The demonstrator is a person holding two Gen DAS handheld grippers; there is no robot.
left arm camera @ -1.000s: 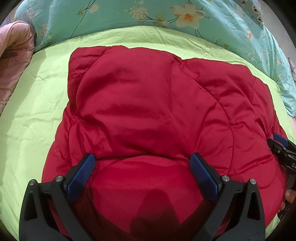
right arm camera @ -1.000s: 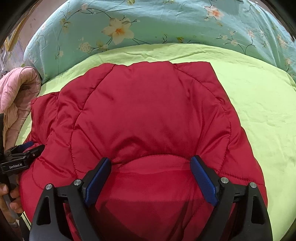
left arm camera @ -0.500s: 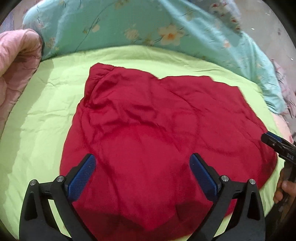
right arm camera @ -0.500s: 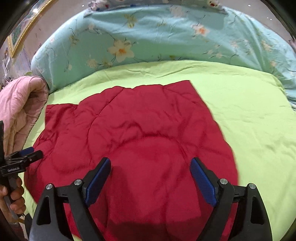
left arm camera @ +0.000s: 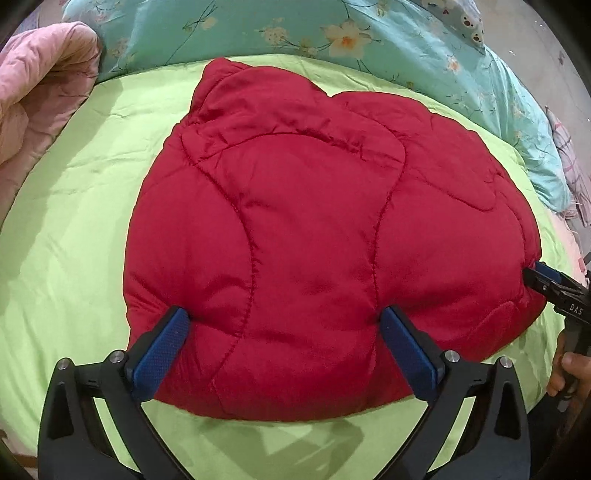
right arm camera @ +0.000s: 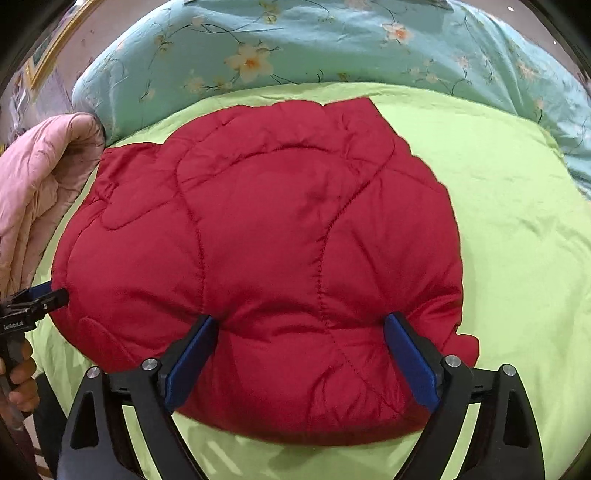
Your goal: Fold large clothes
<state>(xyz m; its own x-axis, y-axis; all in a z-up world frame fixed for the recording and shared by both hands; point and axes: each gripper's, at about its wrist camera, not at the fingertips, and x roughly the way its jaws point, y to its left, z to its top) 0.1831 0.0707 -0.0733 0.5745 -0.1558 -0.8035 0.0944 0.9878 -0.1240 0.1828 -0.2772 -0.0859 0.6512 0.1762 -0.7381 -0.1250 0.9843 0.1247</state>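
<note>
A red quilted jacket lies folded in a puffy bundle on the lime green sheet. My left gripper is open, its blue fingertips pressing into the jacket's near edge with the padded fabric bulging between them. My right gripper is open in the same way on the jacket, further right along the near edge. In each wrist view the other gripper shows at the jacket's side: the right gripper touching its right edge, the left gripper at its left edge.
Teal floral bedding runs along the far side. A pink quilt is heaped at the far left, close to the jacket. A person's hand holds the right gripper's handle. Green sheet lies bare to the right.
The jacket filled both views a second ago, then both grippers drew back from it. Now they are close again, fingertips against its near edge, and the jacket lies as a compact bundle.
</note>
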